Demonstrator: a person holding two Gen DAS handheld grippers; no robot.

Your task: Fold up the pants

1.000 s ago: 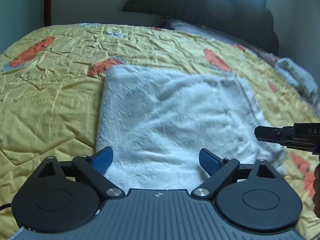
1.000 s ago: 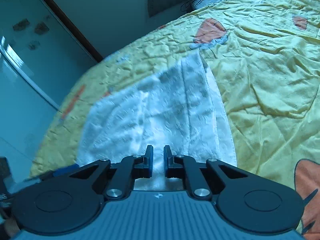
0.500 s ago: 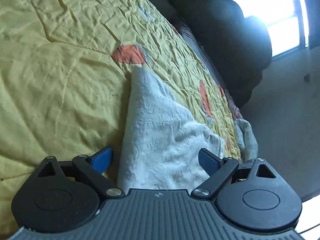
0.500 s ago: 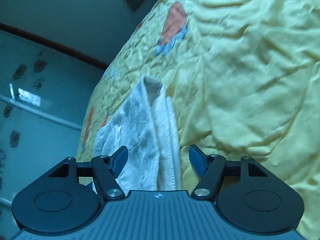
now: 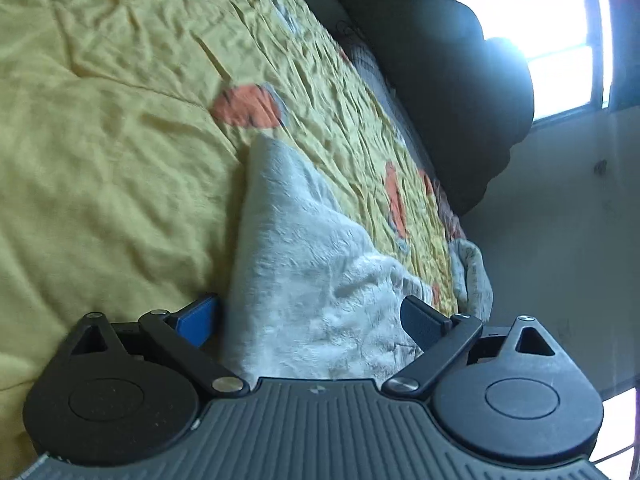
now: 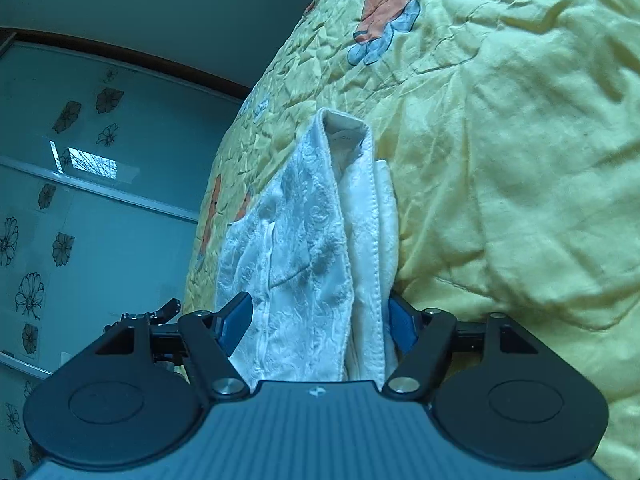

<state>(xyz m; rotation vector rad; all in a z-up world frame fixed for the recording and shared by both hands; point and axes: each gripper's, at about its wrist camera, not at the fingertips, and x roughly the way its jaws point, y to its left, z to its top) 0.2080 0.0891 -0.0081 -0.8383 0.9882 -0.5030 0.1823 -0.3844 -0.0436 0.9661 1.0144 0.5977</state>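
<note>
White textured pants [image 5: 304,276] lie folded on a yellow quilt [image 5: 100,168]. My left gripper [image 5: 310,318] is open, rolled sideways, with the near left edge of the pants between its spread fingers. In the right wrist view the pants [image 6: 316,248] show as stacked layers with a stitched hem. My right gripper [image 6: 320,320] is open, also rolled sideways, and its blue pads straddle the near right edge of the stack. The left gripper's tip [image 6: 160,312] shows at the far left of that view.
The quilt [image 6: 520,160] has orange and blue prints. A dark headboard [image 5: 460,80] and a bright window [image 5: 540,36] stand behind the bed. A patterned cloth [image 5: 472,276] lies at the bed's right edge. A glass wardrobe door [image 6: 80,200] stands at the left.
Both grippers have rolled sideways and dropped to the pants' near edges. The right gripper went from shut to open and now straddles the layered edge. The left stayed open.
</note>
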